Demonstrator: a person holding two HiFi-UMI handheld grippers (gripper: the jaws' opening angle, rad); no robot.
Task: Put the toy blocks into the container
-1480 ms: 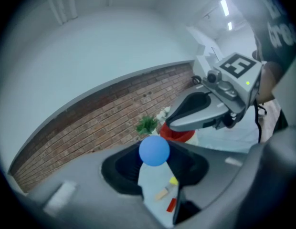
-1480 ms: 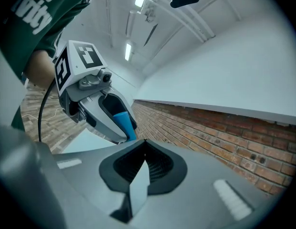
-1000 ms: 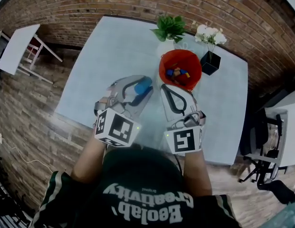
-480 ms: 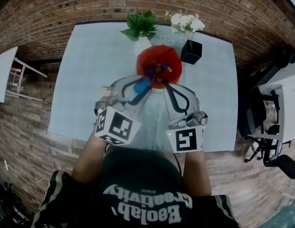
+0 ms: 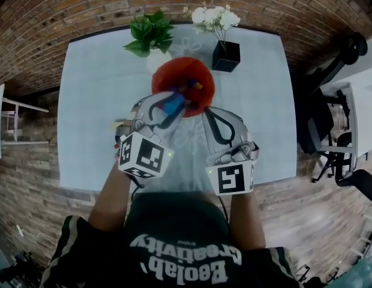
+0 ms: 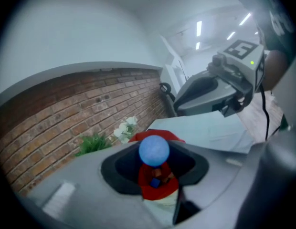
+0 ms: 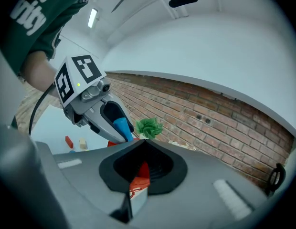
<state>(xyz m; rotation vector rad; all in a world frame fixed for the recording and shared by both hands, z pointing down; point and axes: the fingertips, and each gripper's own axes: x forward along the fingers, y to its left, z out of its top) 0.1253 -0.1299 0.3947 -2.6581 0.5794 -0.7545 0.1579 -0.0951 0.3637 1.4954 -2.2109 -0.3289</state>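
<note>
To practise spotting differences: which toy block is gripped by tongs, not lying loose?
The blue rounded block, clamped in the left tongs over the red container; other blocks lie inside it or on the table.

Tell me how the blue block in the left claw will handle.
The blue cylinder shows a round end, so it would likely roll on its side. It looks rigid and smooth, so it may slip in the left claw. Inside the red container, the walls would probably stop it.
</note>
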